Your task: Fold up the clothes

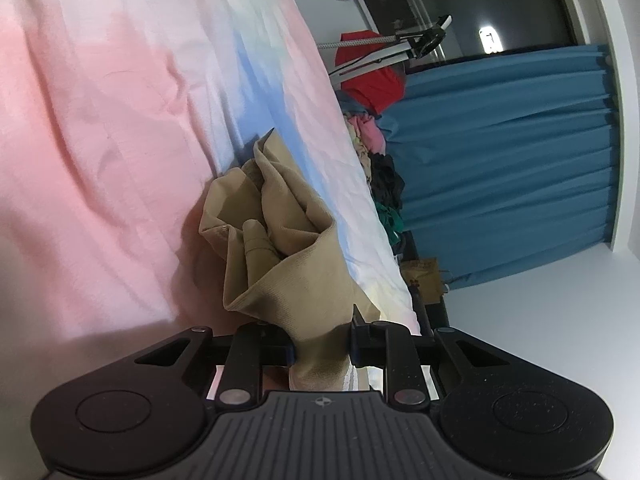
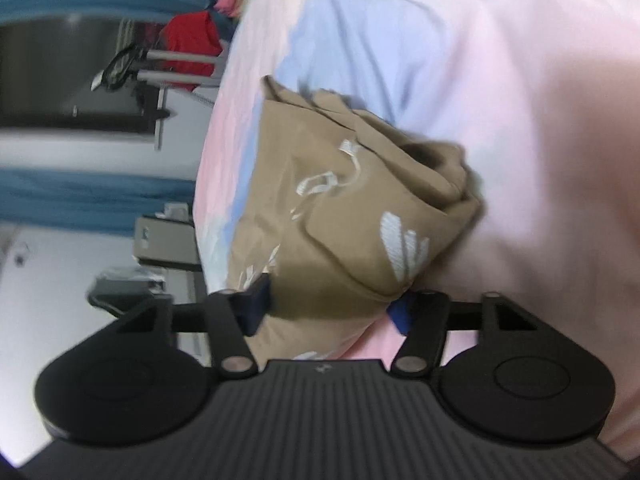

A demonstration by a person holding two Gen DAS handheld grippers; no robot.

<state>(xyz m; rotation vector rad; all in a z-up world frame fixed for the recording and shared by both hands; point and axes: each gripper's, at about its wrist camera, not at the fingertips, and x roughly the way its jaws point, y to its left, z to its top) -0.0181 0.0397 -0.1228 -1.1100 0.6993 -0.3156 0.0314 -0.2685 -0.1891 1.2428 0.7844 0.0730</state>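
Note:
A tan garment [image 1: 272,216] lies bunched on a bed sheet [image 1: 100,120] of pink, white and pale blue. My left gripper [image 1: 320,346] is shut on a gathered edge of the tan garment, and the cloth rises from between its fingers. In the right wrist view the tan garment [image 2: 332,208] shows white printed marks and a white drawstring. My right gripper [image 2: 330,308] stands wide, with its fingers on either side of a fold of the cloth and not pressing it. This view is blurred.
Past the bed's edge lies a pile of mixed clothes [image 1: 380,160], with a red item [image 1: 372,76] and a metal stand [image 1: 408,44] behind it. A blue curtain [image 1: 512,160] hangs beyond. A cardboard box [image 1: 424,276] sits on the floor.

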